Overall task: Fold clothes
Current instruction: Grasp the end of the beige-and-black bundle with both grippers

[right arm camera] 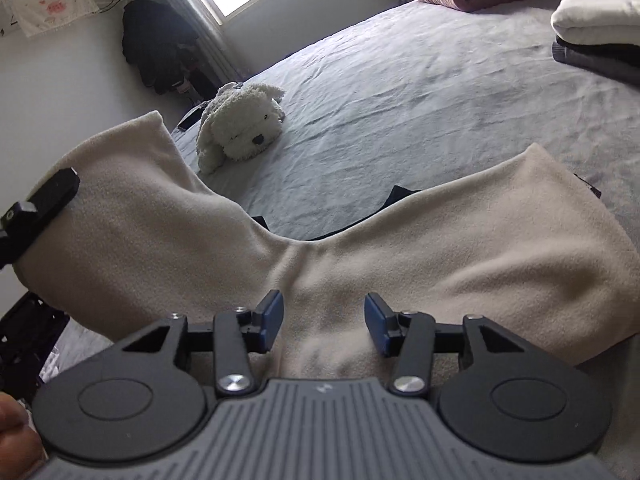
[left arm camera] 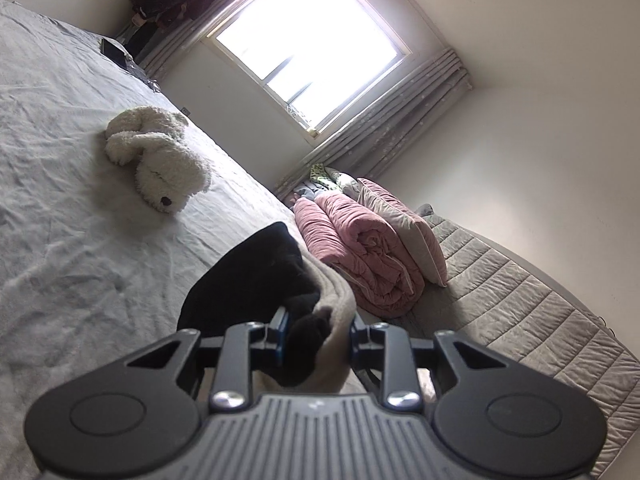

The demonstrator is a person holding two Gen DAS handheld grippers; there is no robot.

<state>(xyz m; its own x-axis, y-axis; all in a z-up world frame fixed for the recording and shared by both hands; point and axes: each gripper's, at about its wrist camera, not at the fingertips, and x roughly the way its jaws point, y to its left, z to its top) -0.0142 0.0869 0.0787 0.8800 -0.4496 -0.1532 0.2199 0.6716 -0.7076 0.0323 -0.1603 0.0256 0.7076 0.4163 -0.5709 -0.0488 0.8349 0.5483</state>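
My left tool (left arm camera: 316,334) pinches a bunched edge of the cream-and-black garment (right arm camera: 320,264), lifted above the grey bed (right arm camera: 420,92). My right tool (right arm camera: 324,318) stands spread, fabric between its fingers. A plush dog (right arm camera: 240,124) lies beyond.

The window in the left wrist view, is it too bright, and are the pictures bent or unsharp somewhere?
Left wrist view: the window is blown out to white, its straight frame bows from fisheye distortion, and the black garment in the left claw loses detail in shadow. Right wrist view: light is even, the plush dog looks sharp, and the corners darken.
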